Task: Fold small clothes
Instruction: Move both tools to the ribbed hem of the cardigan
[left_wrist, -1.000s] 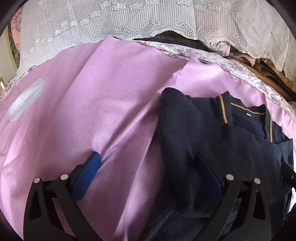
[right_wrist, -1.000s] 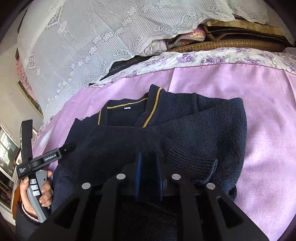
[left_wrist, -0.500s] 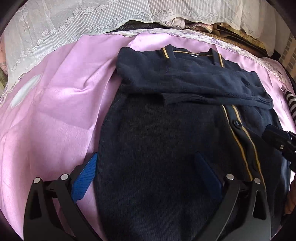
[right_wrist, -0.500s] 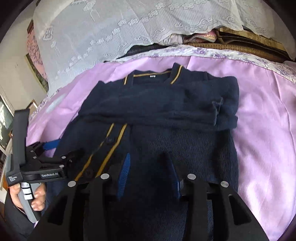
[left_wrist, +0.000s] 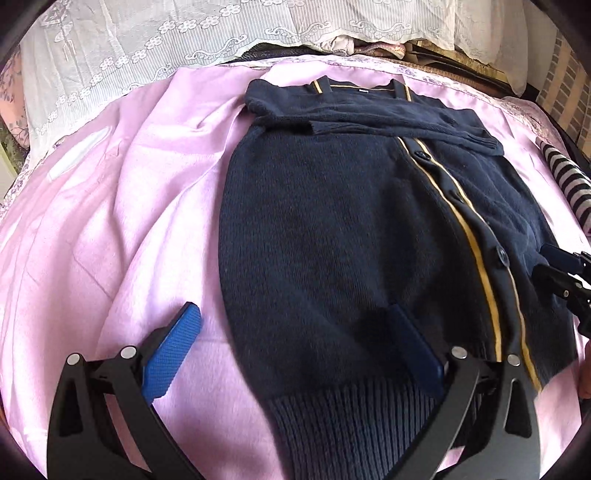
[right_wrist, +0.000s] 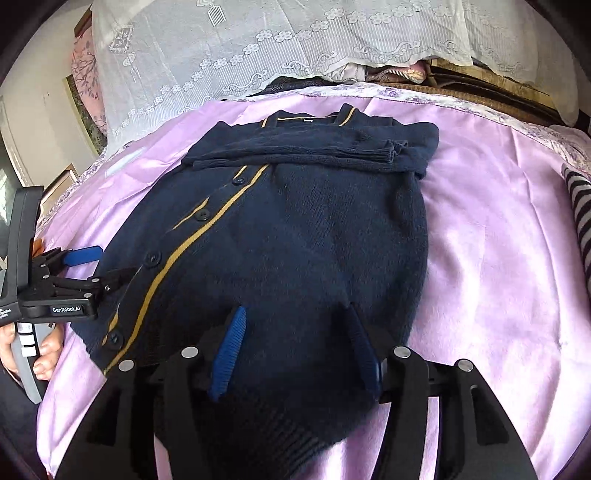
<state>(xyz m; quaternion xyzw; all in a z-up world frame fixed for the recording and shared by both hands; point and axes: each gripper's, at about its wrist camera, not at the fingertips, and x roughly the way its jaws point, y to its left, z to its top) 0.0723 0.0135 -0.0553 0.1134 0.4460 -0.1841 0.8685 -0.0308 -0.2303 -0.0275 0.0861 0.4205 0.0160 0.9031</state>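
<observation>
A navy cardigan (left_wrist: 332, 221) with yellow trim lies flat on a pink sheet (left_wrist: 110, 203), collar at the far end. Both sleeves (left_wrist: 388, 118) are folded across the chest. My left gripper (left_wrist: 293, 312) is open over the lower left of the cardigan near the ribbed hem, one blue pad above the sheet and one above the knit. My right gripper (right_wrist: 294, 312) hovers over the lower right of the cardigan (right_wrist: 314, 240); its jaws are opening and the pads press on nothing. The left gripper (right_wrist: 110, 264) also shows at the left edge of the right wrist view, held by a hand (right_wrist: 22, 354).
A striped black-and-white garment (left_wrist: 565, 181) lies on the sheet to the right of the cardigan. White lace fabric (right_wrist: 258, 48) covers a pile of bedding along the far edge. Bare pink sheet (right_wrist: 498, 258) spreads on both sides of the cardigan.
Both grippers have drawn back from the collar end to the hem end of the cardigan. The right jaws went from shut to apart. The left stayed open.
</observation>
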